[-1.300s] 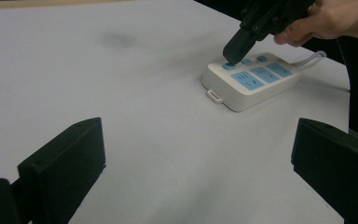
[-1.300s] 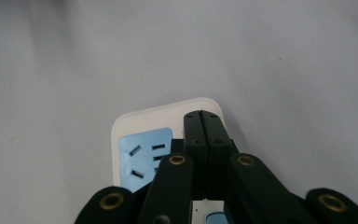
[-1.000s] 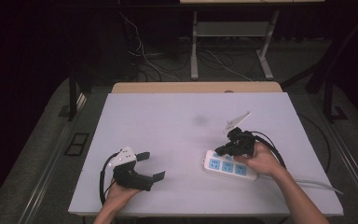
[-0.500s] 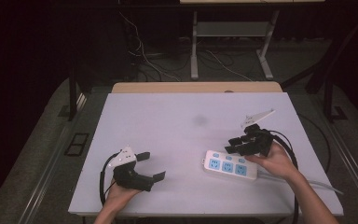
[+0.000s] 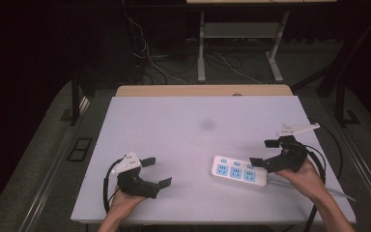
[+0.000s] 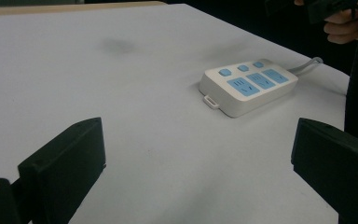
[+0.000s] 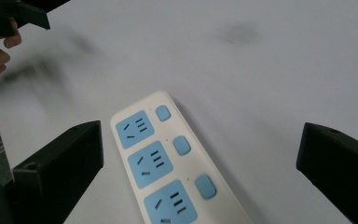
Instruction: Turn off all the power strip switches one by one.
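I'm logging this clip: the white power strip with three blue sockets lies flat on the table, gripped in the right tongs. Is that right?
Not quite. The power strip does lie flat on the table, but the right tongs are not gripping it. Their jaws have just been opening and stand wide, nothing between them, as the high view shows.

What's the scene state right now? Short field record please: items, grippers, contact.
surface: white table, faint dark smudge near its middle
item: white power strip with three blue sockets, lying flat, cord running off to the right
left gripper: open, nothing between the jaws, resting near the front left of the table
right gripper: jaws have just been opening, now wide and holding nothing, beside the strip's right end
contact: neither gripper touches the strip
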The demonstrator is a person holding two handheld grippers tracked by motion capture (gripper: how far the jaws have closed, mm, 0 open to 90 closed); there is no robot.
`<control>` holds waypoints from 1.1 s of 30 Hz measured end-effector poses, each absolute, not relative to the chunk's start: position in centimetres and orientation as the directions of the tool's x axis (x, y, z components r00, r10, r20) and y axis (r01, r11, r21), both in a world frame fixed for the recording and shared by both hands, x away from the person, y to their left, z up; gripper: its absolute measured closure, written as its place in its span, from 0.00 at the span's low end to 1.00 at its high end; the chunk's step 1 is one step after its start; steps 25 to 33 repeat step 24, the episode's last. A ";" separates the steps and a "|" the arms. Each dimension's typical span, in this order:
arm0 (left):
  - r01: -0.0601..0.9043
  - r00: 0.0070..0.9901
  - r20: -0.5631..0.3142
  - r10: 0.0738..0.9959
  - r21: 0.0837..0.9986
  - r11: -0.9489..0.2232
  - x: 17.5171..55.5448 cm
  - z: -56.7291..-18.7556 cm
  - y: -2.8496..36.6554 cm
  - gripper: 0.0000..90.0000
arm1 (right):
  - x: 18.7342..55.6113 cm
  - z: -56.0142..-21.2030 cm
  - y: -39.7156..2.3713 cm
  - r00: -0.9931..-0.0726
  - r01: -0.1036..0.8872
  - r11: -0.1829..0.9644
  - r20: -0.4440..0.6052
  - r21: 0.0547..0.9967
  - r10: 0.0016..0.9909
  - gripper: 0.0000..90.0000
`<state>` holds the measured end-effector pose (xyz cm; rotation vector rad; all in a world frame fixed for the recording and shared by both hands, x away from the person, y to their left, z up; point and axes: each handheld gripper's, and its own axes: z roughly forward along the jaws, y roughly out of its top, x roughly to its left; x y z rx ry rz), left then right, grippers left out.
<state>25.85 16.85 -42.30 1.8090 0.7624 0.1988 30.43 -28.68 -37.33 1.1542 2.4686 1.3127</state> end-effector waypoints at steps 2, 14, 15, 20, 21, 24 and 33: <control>0.401 0.776 -0.229 0.587 0.898 -0.179 25.8 -42.3 16.9 0.01 | 29.8 -37.5 -29.2 -0.692 0.578 0.317 0.245 0.752 0.679 0.00; 0.400 0.774 -0.227 0.591 0.899 -0.178 25.8 -42.3 17.0 0.01 | 26.1 -39.9 -31.0 -0.649 0.589 0.225 0.287 0.776 0.705 0.00; 0.401 0.774 -0.227 0.591 0.899 -0.179 25.8 -42.3 17.0 0.01 | 25.9 -40.0 -31.0 -0.645 0.590 0.219 0.289 0.777 0.708 0.00; 0.402 0.772 -0.230 0.592 0.898 -0.176 25.8 -42.3 17.0 0.02 | 25.3 -41.1 -31.3 -0.630 0.587 0.199 0.289 0.785 0.720 0.00; 0.402 0.773 -0.229 0.592 0.899 -0.176 25.8 -42.3 17.0 0.02 | 25.2 -41.3 -31.5 -0.626 0.588 0.188 0.295 0.787 0.722 0.00; 0.402 0.771 -0.229 0.594 0.898 -0.176 25.9 -42.3 17.1 0.02 | 24.9 -42.0 -31.6 -0.619 0.588 0.167 0.308 0.791 0.722 0.00; 0.402 0.771 -0.229 0.594 0.898 -0.176 25.9 -42.3 17.1 0.02 | 24.9 -42.0 -31.6 -0.619 0.588 0.167 0.308 0.791 0.722 0.00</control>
